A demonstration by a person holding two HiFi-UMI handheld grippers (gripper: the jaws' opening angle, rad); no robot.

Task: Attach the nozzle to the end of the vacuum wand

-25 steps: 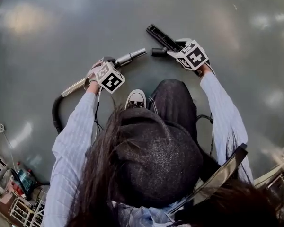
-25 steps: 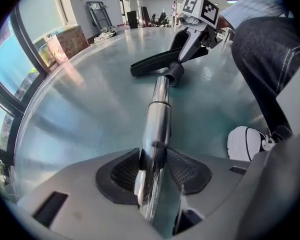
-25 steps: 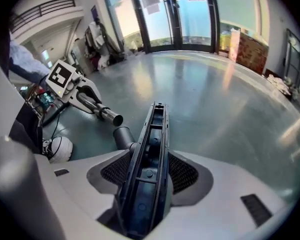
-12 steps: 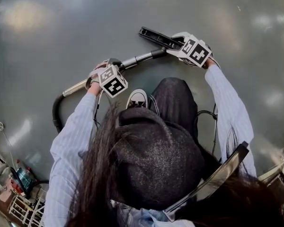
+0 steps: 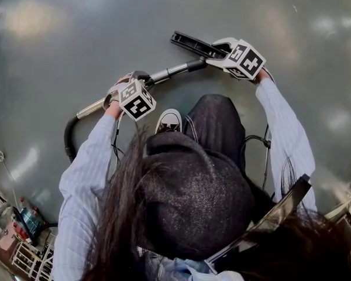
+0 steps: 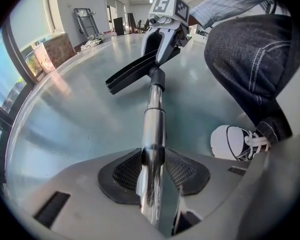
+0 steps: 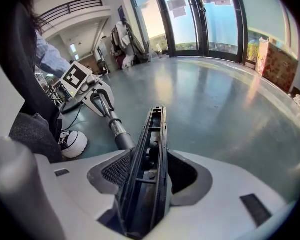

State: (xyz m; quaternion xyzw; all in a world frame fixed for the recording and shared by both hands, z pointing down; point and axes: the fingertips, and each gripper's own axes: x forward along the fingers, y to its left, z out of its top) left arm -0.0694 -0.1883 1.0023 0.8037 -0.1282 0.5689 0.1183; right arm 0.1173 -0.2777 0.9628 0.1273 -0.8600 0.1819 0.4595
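My left tool (image 5: 134, 84) has just been closing and now pinches the chrome vacuum wand (image 6: 153, 118) between its pads. My right tool (image 7: 150, 176) is clamped on the black nozzle (image 7: 155, 134), whose round collar meets the wand's far end over the grey floor (image 5: 76, 34). My white shoe (image 5: 168, 122) and bent knee (image 5: 213, 119) sit just beside the wand. Only the head view shows the black hose (image 5: 67, 140) curling off the wand's rear. Only the right tool view shows the nozzle's ribbed, open underside.
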